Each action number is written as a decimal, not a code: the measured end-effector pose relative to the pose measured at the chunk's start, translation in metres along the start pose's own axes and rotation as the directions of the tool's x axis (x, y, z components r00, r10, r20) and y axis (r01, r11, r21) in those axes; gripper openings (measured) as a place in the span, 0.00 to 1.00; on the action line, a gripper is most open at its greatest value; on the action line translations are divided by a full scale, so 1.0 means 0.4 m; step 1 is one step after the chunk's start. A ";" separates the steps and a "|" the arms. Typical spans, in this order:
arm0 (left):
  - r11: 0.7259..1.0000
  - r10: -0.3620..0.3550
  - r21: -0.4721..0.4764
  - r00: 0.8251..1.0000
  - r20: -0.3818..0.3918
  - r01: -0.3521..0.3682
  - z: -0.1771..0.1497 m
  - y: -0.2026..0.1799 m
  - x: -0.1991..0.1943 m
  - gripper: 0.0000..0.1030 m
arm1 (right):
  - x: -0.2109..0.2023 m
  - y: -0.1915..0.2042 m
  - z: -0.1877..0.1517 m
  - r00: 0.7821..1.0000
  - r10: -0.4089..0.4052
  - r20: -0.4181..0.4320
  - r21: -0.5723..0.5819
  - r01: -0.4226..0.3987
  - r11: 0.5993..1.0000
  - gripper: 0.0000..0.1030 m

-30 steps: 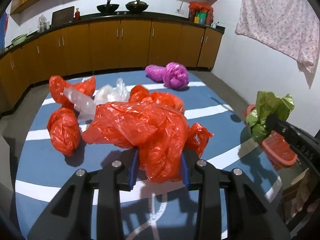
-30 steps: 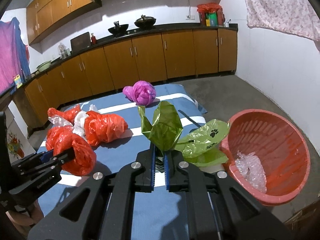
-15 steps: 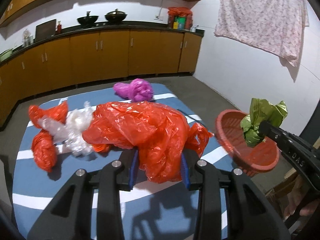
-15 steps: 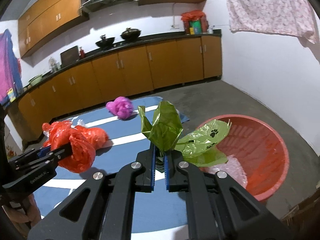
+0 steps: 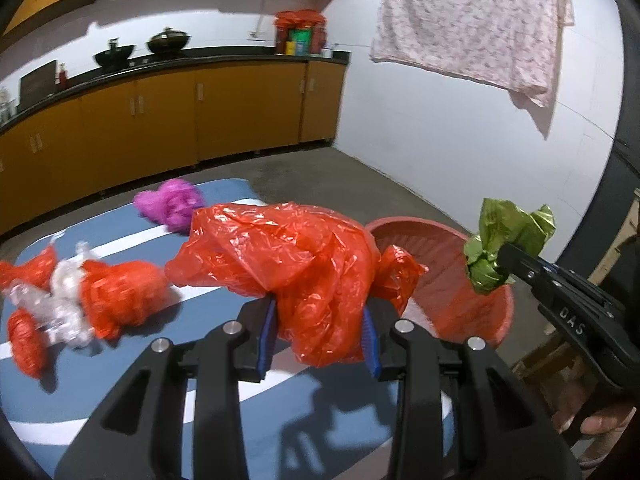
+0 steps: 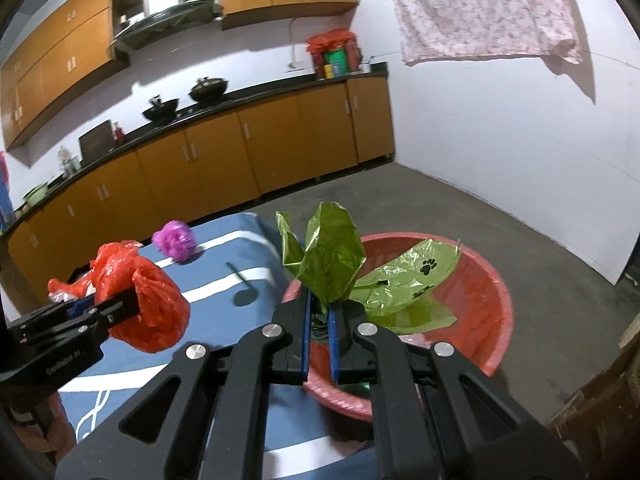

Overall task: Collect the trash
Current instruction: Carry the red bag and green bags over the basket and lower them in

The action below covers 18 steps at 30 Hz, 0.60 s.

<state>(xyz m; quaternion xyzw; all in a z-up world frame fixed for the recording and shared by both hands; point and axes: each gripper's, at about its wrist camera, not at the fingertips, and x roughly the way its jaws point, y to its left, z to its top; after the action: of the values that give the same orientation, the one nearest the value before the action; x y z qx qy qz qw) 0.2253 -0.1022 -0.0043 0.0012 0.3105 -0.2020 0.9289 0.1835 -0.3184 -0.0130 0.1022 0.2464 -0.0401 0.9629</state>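
Note:
My left gripper (image 5: 318, 334) is shut on a crumpled red plastic bag (image 5: 296, 264) and holds it in the air beside the red basin (image 5: 472, 304). The same bag (image 6: 148, 304) and gripper (image 6: 124, 306) show at the left of the right wrist view. My right gripper (image 6: 319, 330) is shut on a green plastic bag (image 6: 332, 260) with paw prints, held over the red basin (image 6: 480, 320). The green bag (image 5: 504, 244) also shows at the right of the left wrist view. A purple bag (image 5: 170, 204) and more red and clear bags (image 5: 72, 300) lie on the blue striped mat (image 5: 132, 340).
Orange cabinets (image 6: 240, 152) with a black counter run along the far wall. A white wall (image 6: 520, 140) with a hanging floral cloth (image 6: 480, 12) is on the right. Grey concrete floor (image 6: 540, 260) surrounds the basin. A wooden object (image 6: 600, 420) stands at lower right.
Both grippers have swung right with their bags. The basin now lies under the green bag and close beside the red one. The floor bags have slid to the left of view.

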 end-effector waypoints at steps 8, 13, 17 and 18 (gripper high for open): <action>0.996 -0.075 0.048 0.997 -0.017 0.076 0.036 -0.098 0.090 0.35 | 0.019 -0.084 0.031 0.999 -0.034 0.024 0.071 0.032 0.997 0.07; 0.992 -0.109 0.066 0.993 -0.039 0.112 0.050 -0.141 0.153 0.35 | 0.040 -0.112 0.033 0.999 -0.039 0.027 0.090 0.036 0.995 0.07; 0.988 -0.127 0.084 0.990 -0.057 0.132 0.050 -0.166 0.203 0.35 | 0.053 -0.120 0.031 0.999 -0.041 0.031 0.096 0.038 0.995 0.07; 0.987 -0.131 0.087 0.989 -0.062 0.136 0.049 -0.170 0.214 0.35 | 0.057 -0.125 0.033 0.999 -0.043 0.032 0.100 0.039 0.994 0.07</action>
<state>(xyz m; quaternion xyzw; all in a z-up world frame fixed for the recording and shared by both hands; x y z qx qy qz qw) 0.2731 -0.1992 -0.0292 0.0284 0.3262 -0.2777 0.9032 0.2032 -0.3708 -0.0218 0.1443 0.2296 -0.0739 0.9597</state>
